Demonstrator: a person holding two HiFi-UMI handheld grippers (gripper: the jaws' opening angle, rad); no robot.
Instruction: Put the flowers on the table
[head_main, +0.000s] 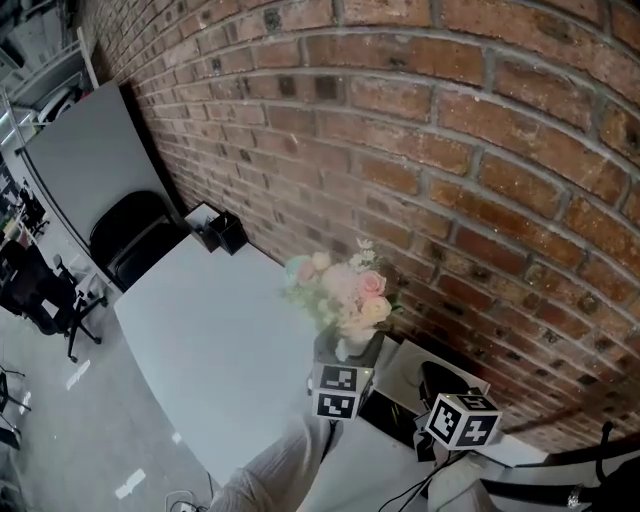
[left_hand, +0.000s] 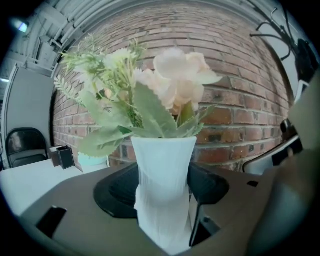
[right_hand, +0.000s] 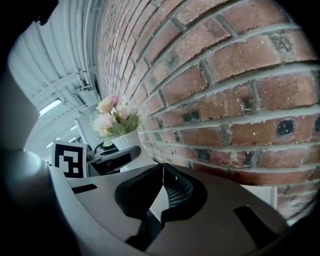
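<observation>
the left gripper is clamped on the white vase. the vase stands upright, with the pink and cream flowers straight above the jaws. in the head view it is at the desk's wall-side edge, toward the near end, and bare desktop lies to its left. the right gripper is closed on nothing, just beside the vase and close to the brick wall. the gripper hides the vase's foot, so i cannot tell whether it touches the desk.

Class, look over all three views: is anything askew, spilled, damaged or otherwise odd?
Nothing stands out. The white vase sits straight in the left gripper, its flowers look intact, and no spill shows on the table.
</observation>
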